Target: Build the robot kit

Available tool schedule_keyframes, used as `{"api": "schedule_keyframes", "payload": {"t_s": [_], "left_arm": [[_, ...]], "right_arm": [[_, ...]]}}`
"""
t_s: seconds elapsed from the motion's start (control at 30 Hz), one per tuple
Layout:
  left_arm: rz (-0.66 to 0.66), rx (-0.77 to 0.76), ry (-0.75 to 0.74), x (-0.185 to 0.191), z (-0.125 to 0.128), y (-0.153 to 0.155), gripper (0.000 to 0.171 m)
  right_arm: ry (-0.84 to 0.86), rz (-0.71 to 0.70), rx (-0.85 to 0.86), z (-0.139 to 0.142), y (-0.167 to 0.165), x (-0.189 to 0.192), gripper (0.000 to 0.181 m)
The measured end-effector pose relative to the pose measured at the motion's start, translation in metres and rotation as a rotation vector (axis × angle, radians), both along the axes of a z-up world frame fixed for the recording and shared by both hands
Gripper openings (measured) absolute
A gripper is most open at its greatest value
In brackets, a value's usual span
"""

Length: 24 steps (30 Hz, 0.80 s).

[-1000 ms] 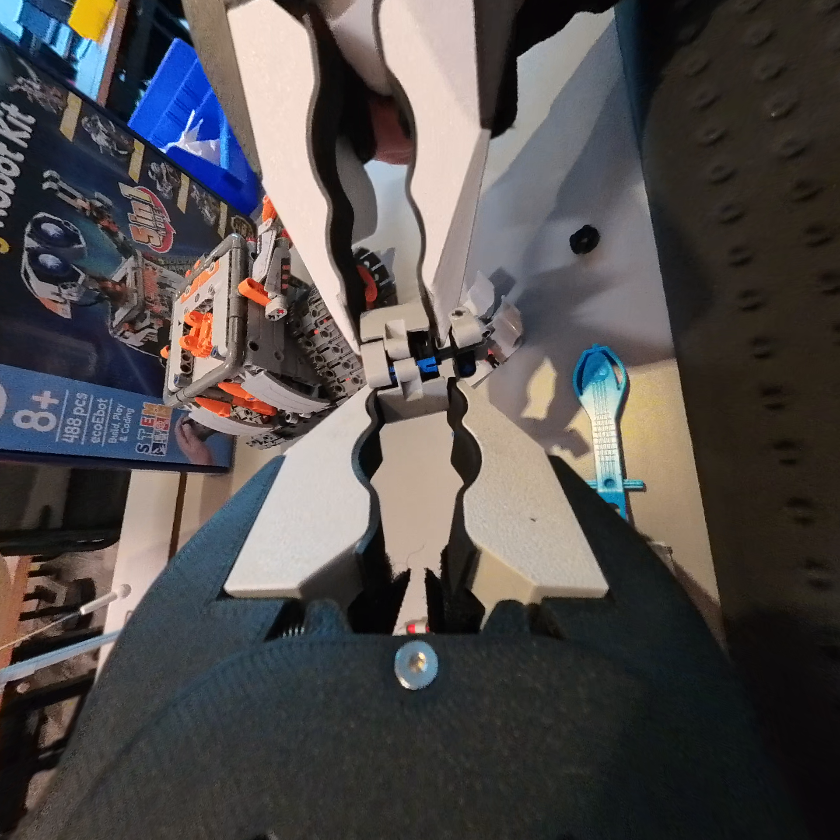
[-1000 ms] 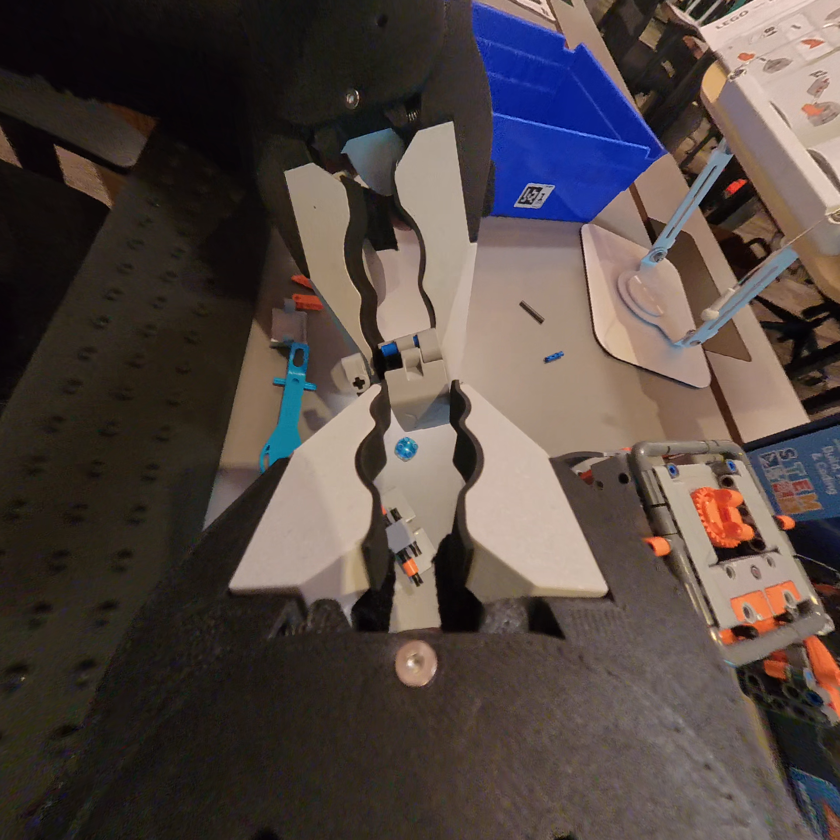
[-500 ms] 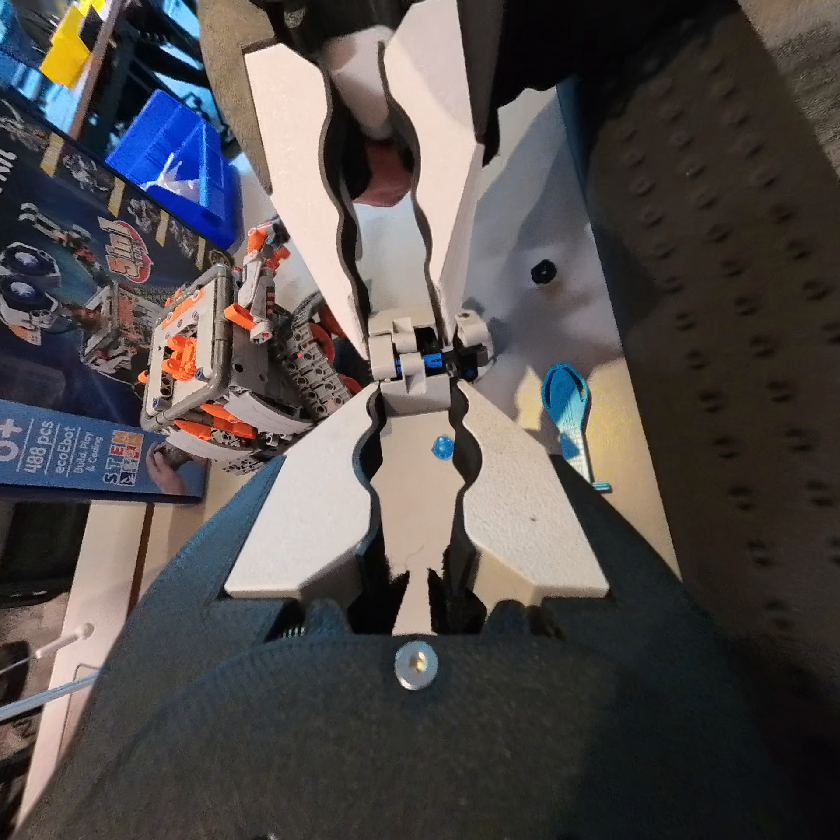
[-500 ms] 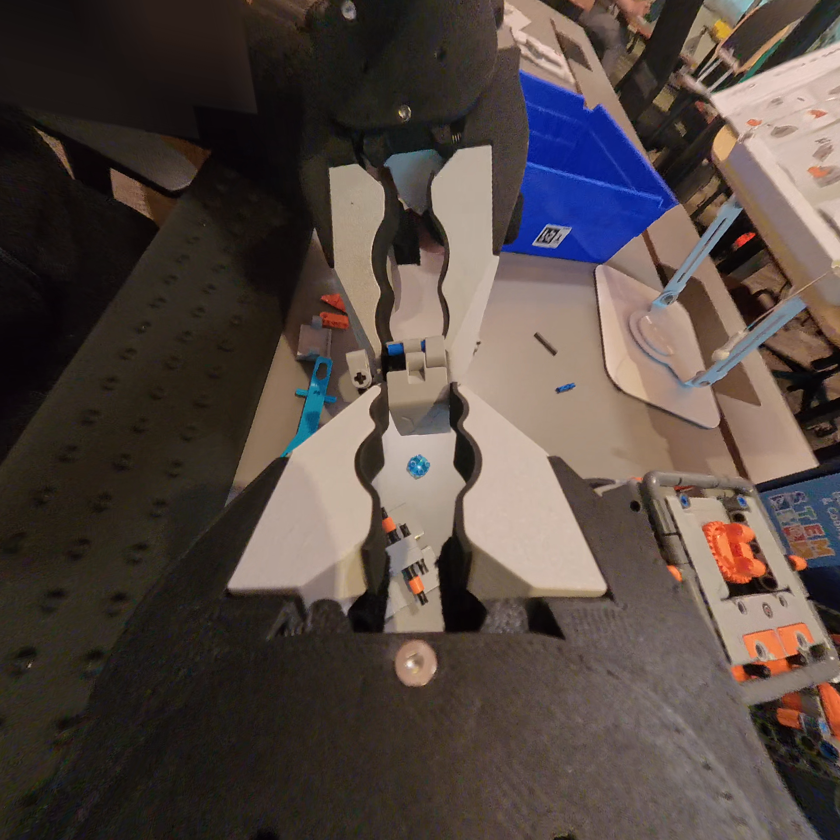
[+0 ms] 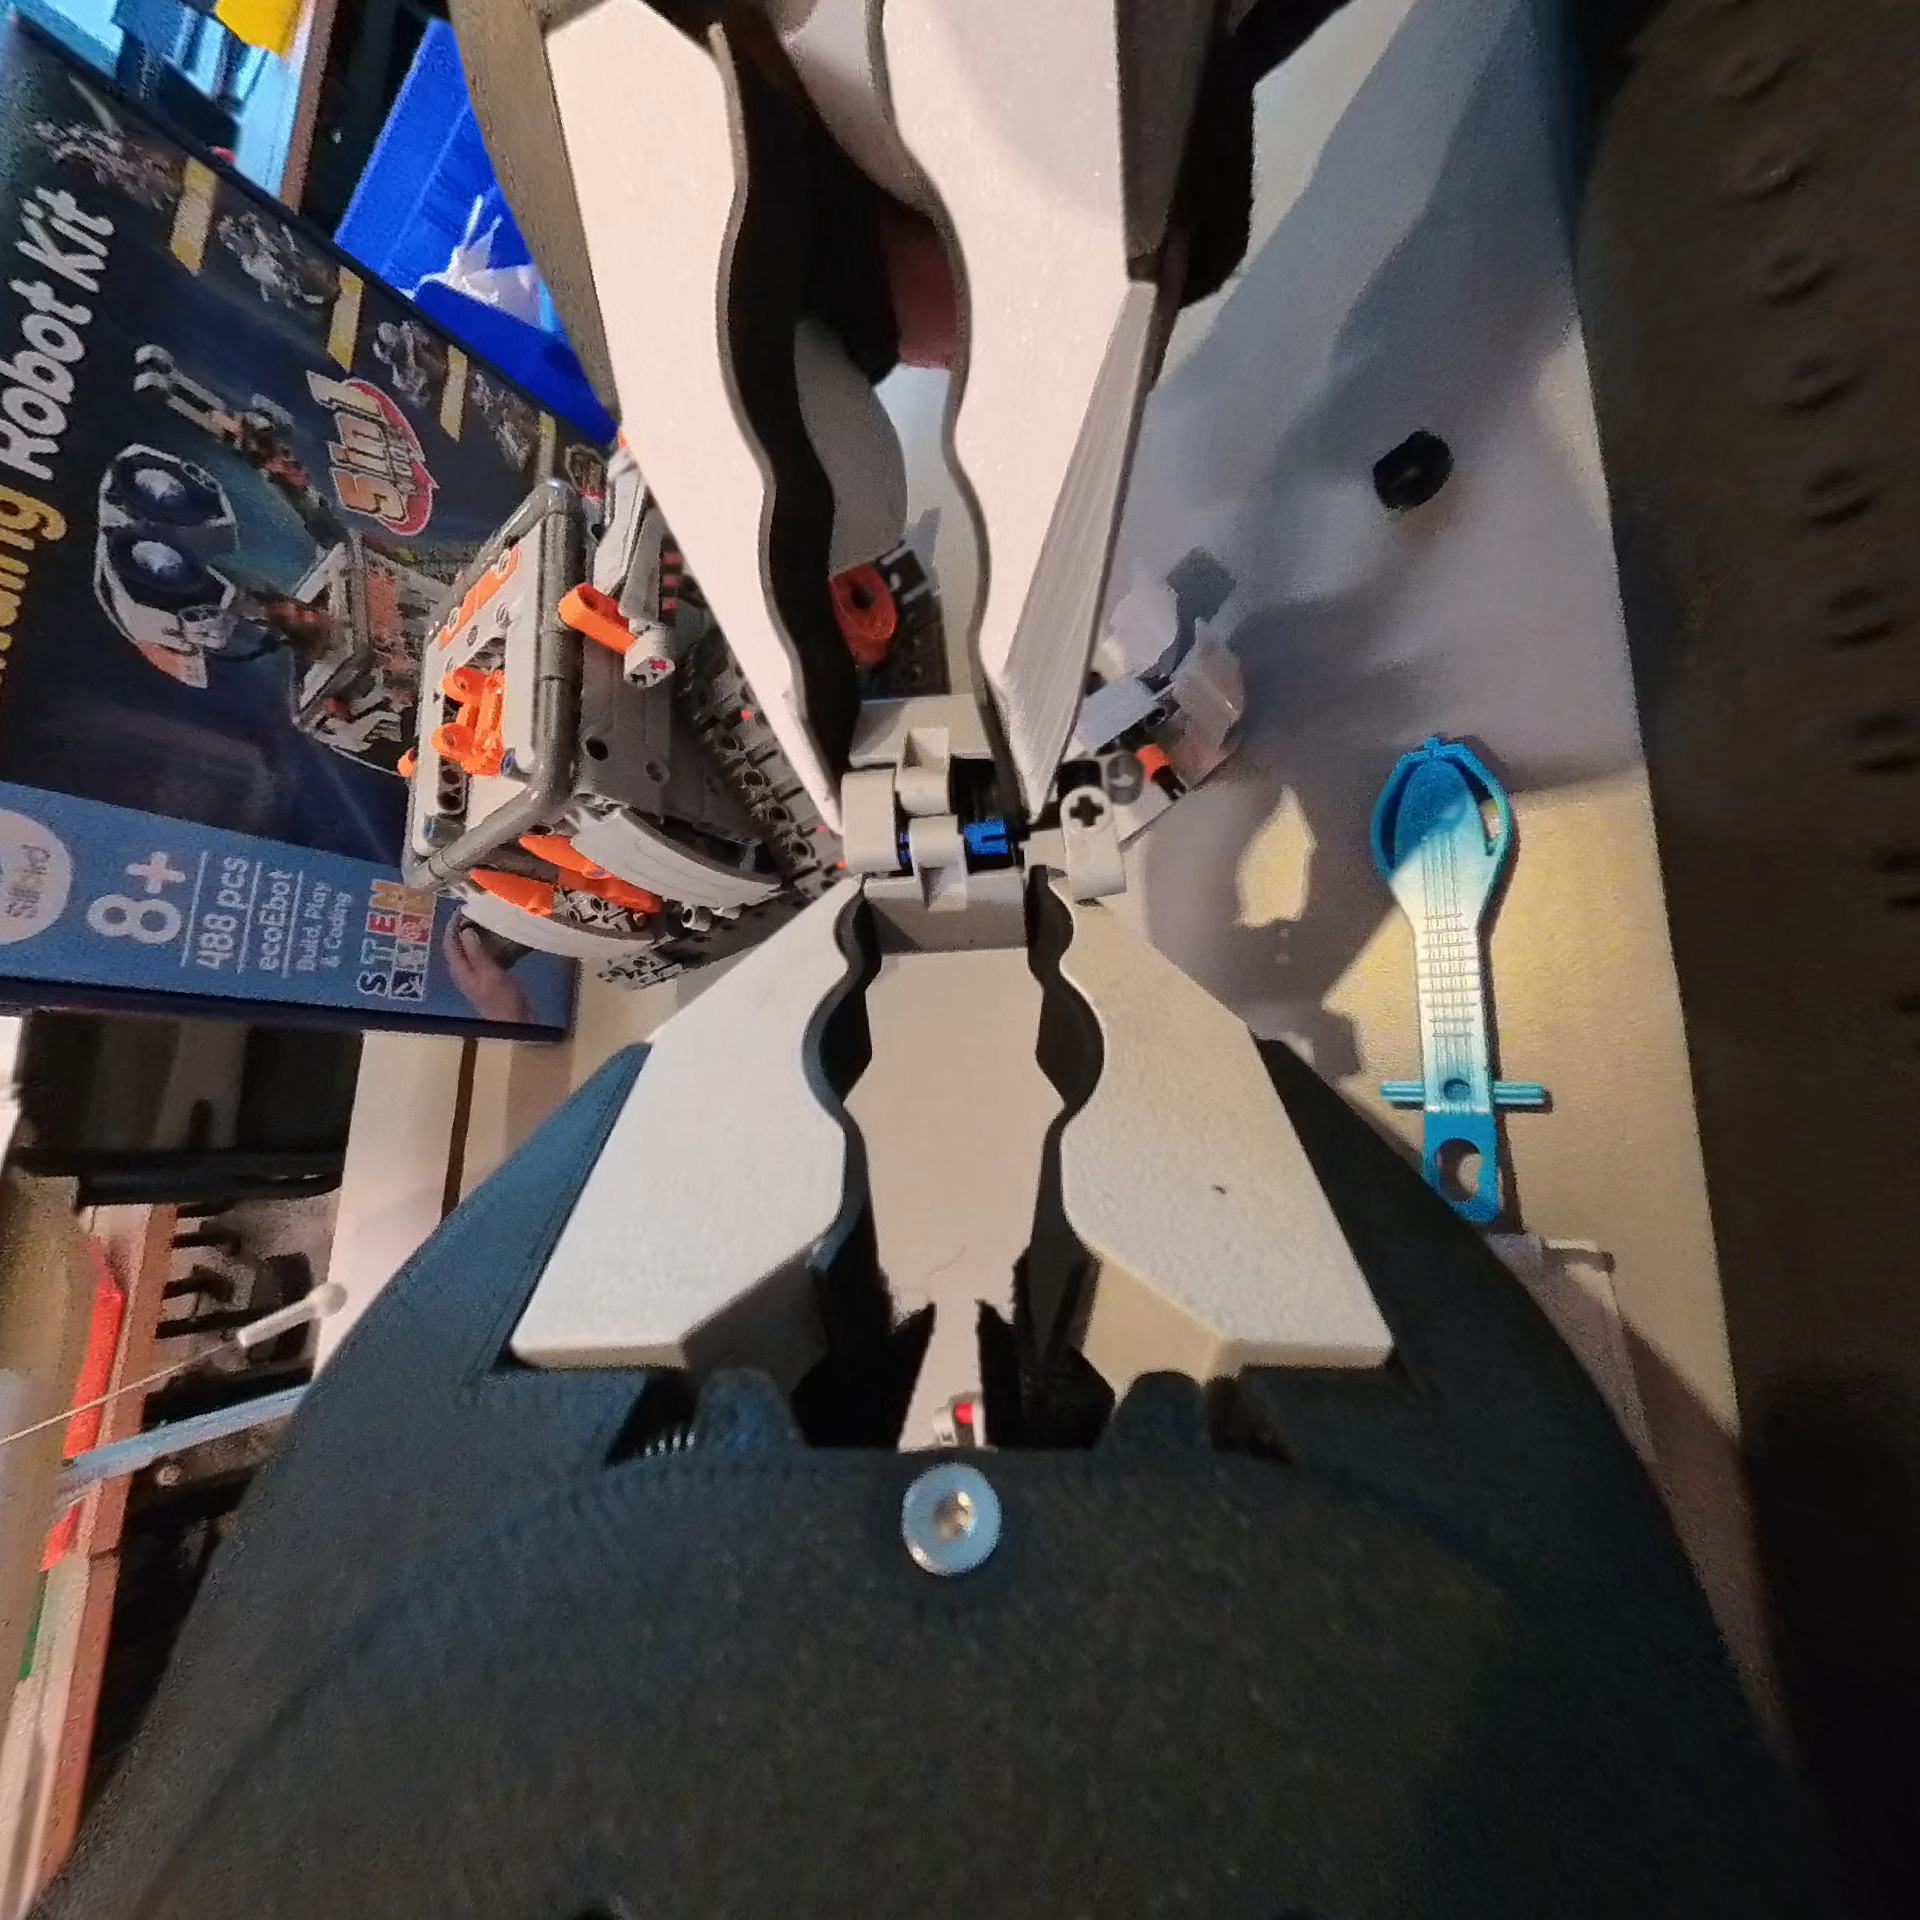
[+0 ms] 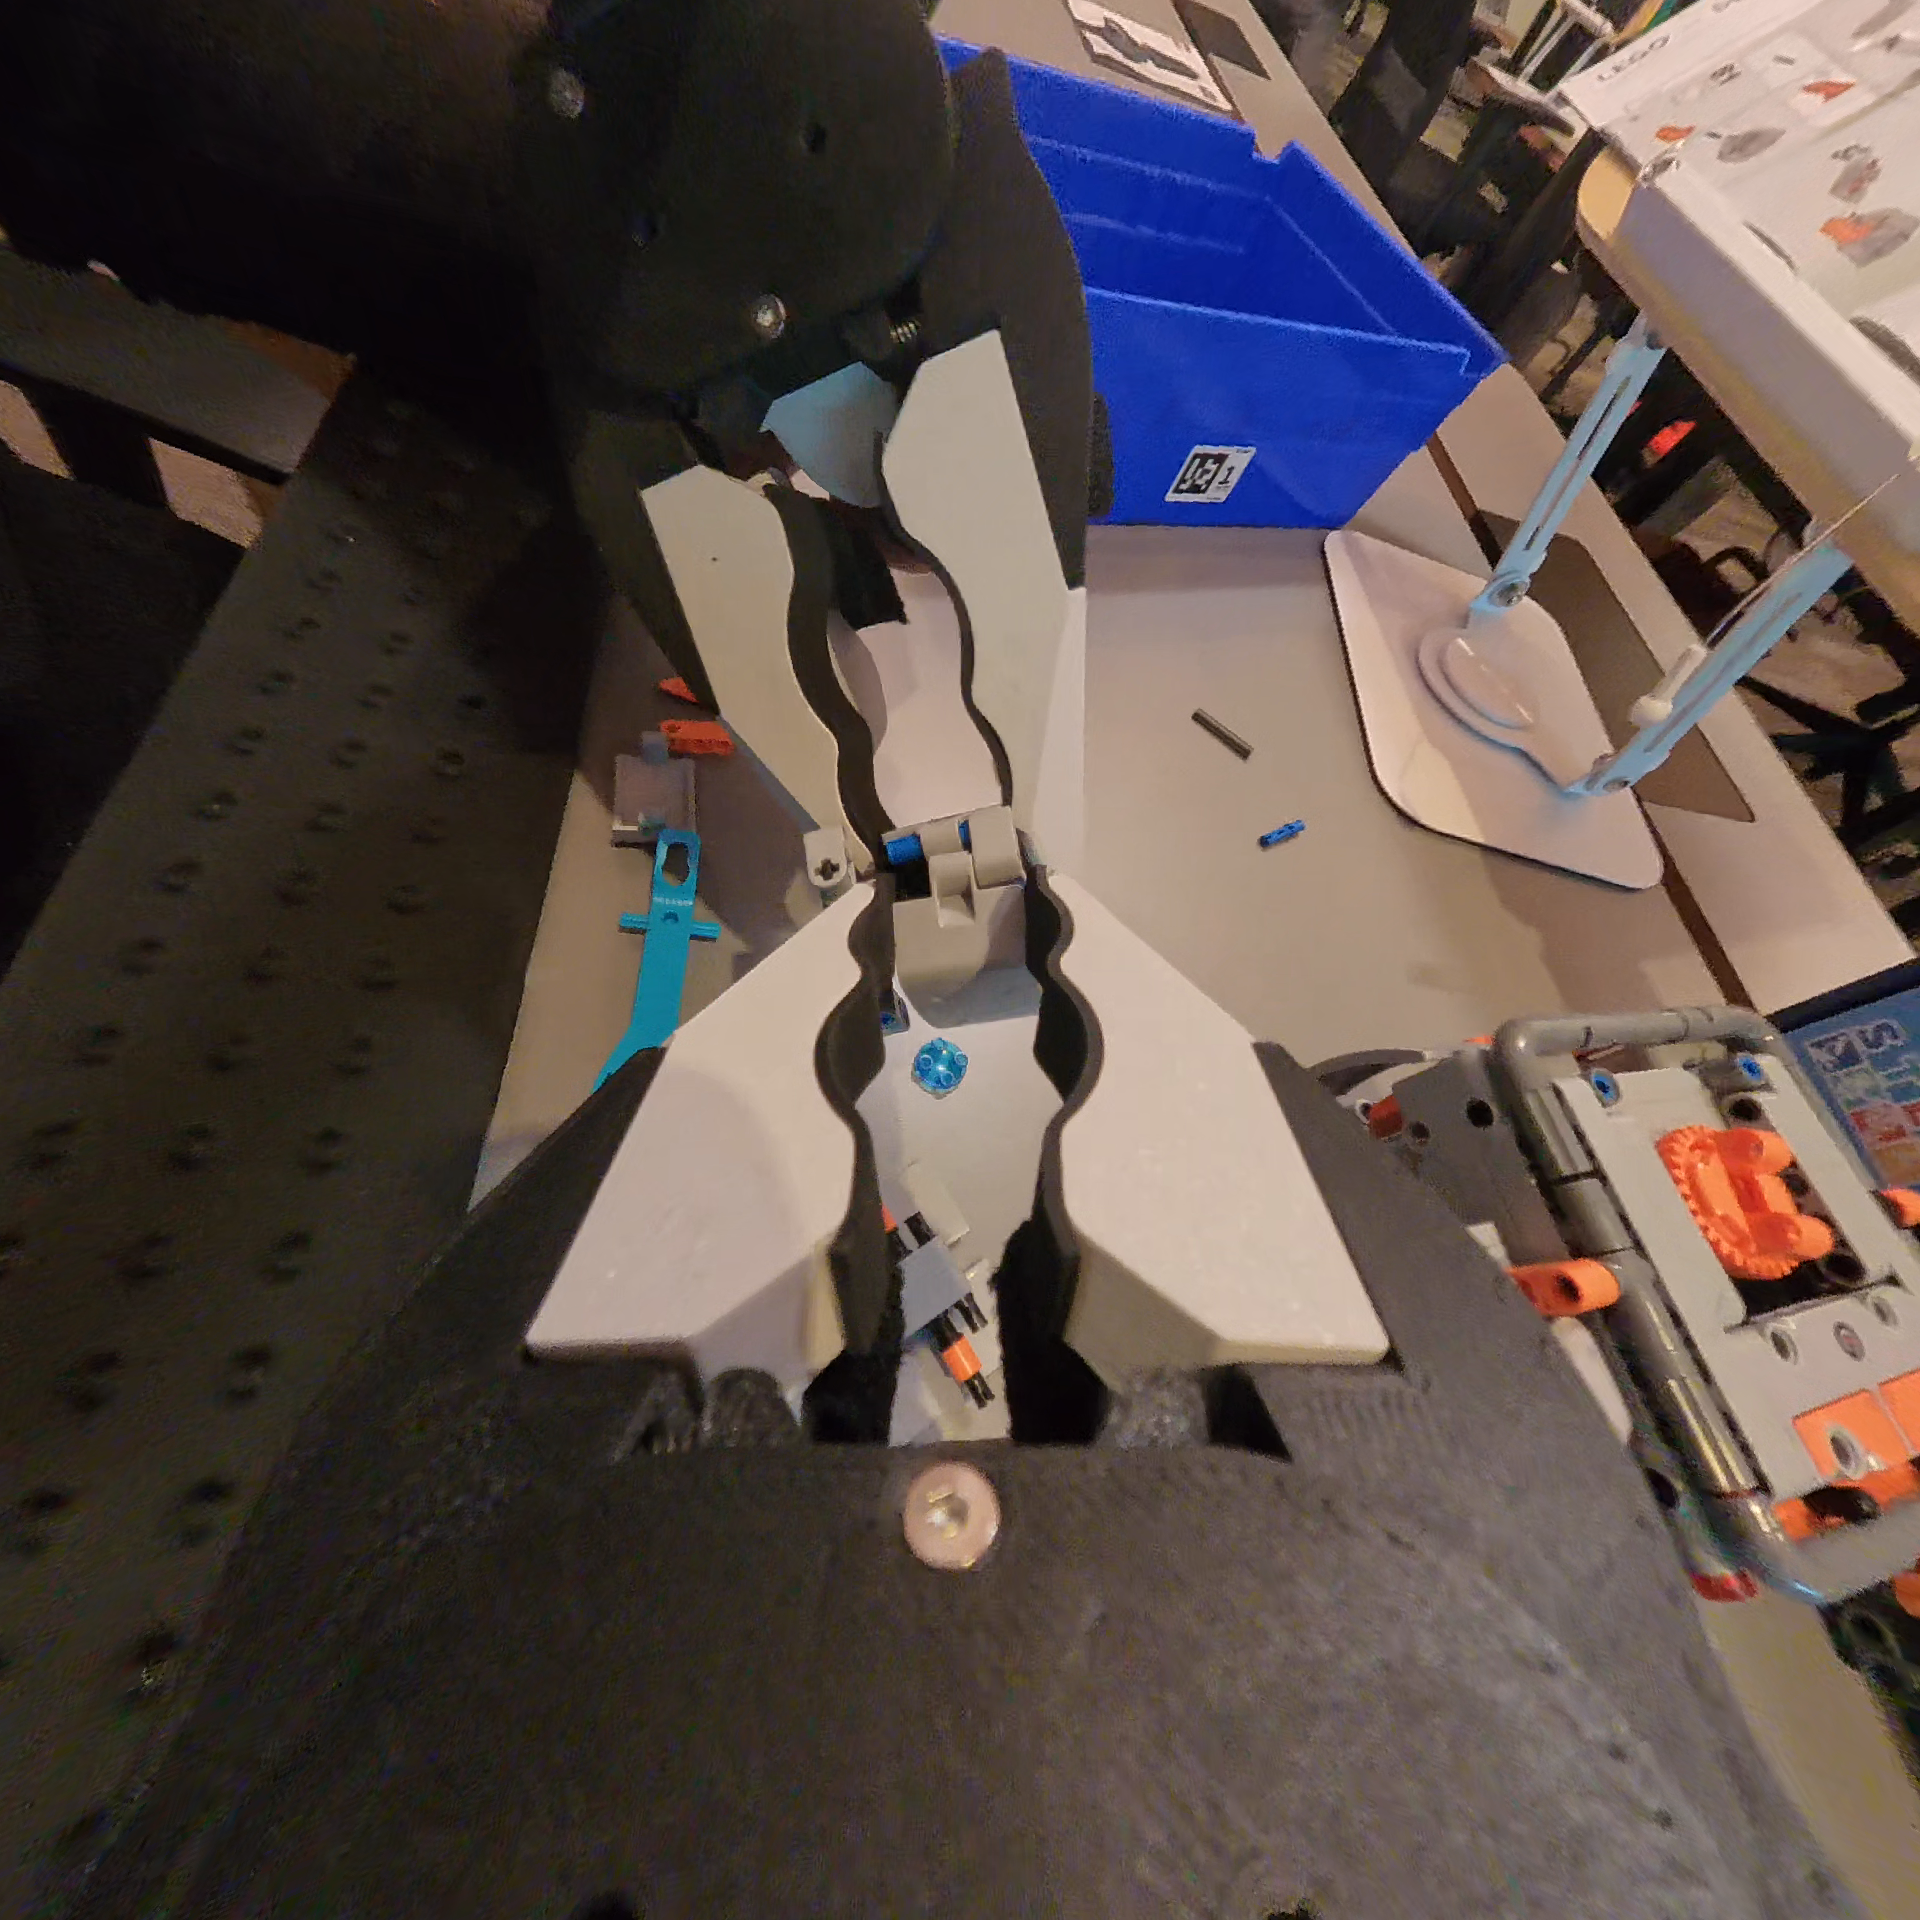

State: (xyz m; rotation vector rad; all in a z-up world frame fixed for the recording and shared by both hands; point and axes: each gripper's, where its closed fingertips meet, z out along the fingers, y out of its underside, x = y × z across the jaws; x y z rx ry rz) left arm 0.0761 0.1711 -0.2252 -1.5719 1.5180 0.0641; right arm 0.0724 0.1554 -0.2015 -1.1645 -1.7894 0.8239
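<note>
While both tools meet tip to tip, the left gripper (image 5: 945, 904) is closed on the wedge-shaped end of a small grey piece (image 5: 940, 836), and the right gripper (image 6: 956, 914) is closed on the same grey piece (image 6: 956, 904) from the opposite side. The piece hangs between the two sets of tips, above the table (image 6: 1247, 987), not resting on it.

As a judgement, a hold like this is best kept with both grippers in line and an even squeeze. The piece is hard, smooth plastic, and its round collars on a thin blue pin could twist or slip if either side tilts.

The fingers are matt pale grey with wavy inner edges lined in black, set in rough black housings.

- Below the right gripper's fingers lies a tiny clear-blue round stud (image 6: 940, 1067) with a knobbly top.
- To that gripper's left lies a flat, ribbed teal tool (image 6: 665, 935) with a long handle.
- To its right sits a blocky half-built model (image 6: 1683, 1247) of grey frames and glossy orange parts.
- Beyond its tips are a loose blue pin (image 6: 1280, 833), a short black rod (image 6: 1221, 732) and a glossy blue bin (image 6: 1247, 312).
- Left of the left gripper stands a printed cardboard box (image 5: 208, 520)
</note>
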Motion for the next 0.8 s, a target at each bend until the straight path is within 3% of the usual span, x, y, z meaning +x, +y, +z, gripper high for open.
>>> {"api": "schedule_keyframes", "payload": {"t_s": [0.13, 0.37, 0.47, 0.53, 0.7, 0.8], "left_arm": [[0.018, 0.053, 0.001, -0.001, 0.007, 0.002, 0.024], [0.042, 0.203, 0.137, -0.006, 0.005, 0.006, 0.024], [0.049, 0.118, 0.082, -0.007, 0.001, 0.007, 0.025], [0.065, 0.070, 0.077, -0.007, 0.000, 0.007, 0.024], [0.081, 0.052, 0.109, -0.008, -0.011, 0.010, 0.024], [0.091, 0.057, 0.124, -0.008, -0.011, 0.011, 0.024]], "right_arm": [[0.027, -0.015, -0.006, 0.005, 0.002, -0.001, 0.023], [0.006, -0.040, -0.044, -0.001, 0.005, -0.003, 0.022], [0.008, -0.015, -0.042, -0.001, 0.004, -0.003, 0.023], [-0.006, -0.026, 0.064, -0.001, 0.006, -0.002, 0.024], [-0.031, -0.054, 0.167, 0.001, 0.007, 0.003, 0.012], [-0.060, -0.058, 0.189, -0.004, 0.009, 0.003, 0.018]]}}
